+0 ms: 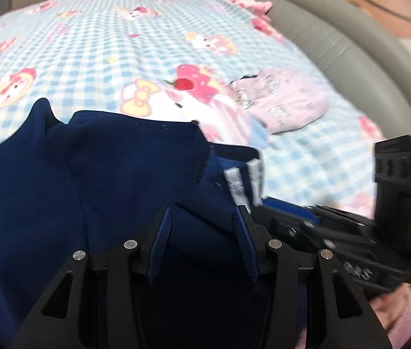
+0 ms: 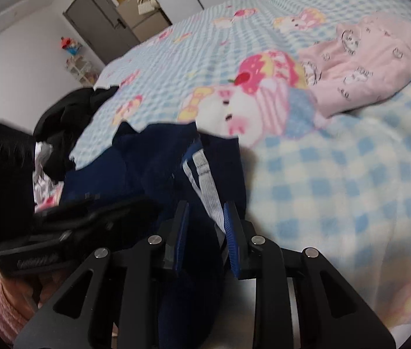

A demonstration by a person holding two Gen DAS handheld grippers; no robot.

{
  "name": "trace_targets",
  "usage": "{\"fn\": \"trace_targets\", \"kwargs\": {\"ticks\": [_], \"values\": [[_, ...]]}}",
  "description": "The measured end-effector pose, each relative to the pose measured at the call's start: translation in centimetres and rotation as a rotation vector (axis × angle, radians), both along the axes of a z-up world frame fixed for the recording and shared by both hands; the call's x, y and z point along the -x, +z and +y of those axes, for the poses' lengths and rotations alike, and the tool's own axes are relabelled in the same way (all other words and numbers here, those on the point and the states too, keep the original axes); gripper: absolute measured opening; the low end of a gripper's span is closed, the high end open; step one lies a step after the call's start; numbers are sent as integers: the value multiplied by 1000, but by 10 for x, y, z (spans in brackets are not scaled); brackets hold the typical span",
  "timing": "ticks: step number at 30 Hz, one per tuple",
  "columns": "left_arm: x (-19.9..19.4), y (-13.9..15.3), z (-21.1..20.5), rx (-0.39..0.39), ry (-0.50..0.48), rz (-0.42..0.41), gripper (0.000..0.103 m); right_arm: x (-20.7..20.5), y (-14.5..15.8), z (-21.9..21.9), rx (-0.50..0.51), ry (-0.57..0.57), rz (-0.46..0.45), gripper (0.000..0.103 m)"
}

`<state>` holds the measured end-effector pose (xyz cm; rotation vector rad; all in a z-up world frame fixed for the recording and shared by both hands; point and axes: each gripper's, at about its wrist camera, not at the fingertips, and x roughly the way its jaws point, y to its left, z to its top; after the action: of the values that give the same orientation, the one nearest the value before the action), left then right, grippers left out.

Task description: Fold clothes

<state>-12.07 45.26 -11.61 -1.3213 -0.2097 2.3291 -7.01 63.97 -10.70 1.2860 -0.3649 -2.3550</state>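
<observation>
Both tongs have the navy garment bunched between their fingers: the left tongs spread fairly wide with cloth filling the gap, the right tongs narrower, pinching its white-striped edge. The garment hangs over the checked bedspread; a folded pink garment lies beyond.

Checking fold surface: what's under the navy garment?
The navy garment lies on the blue checked cartoon blanket, which shows all around it. Whatever lies directly beneath the garment is hidden by the cloth and both claws.
</observation>
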Motion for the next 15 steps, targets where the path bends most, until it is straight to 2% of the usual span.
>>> {"fn": "trace_targets", "kwargs": {"ticks": [5, 7, 8, 9, 11, 13, 15], "values": [[-7, -3, -10, -26, 53, -17, 46, 1, -4, -6, -42, 13, -4, 34], [-11, 0, -14, -17, 71, -11, 46, 2, -5, -8, -64, 7, 3, 51], [-10, 0, -17, -15, 72, -8, 46, 3, -5, -9, -75, 4, 7, 52], [-8, 0, -19, -12, 75, -7, 46, 4, -6, -10, -85, 1, 10, 50], [-4, -1, -23, -5, 79, -6, 46, 6, -6, -13, -107, -6, 18, 17], [0, -4, -24, -2, 86, -18, 46, 8, -7, -15, -128, -12, 25, 11], [3, -10, -23, 3, 77, -41, 47, 6, -3, -4, -83, -45, 29, 9]]}}
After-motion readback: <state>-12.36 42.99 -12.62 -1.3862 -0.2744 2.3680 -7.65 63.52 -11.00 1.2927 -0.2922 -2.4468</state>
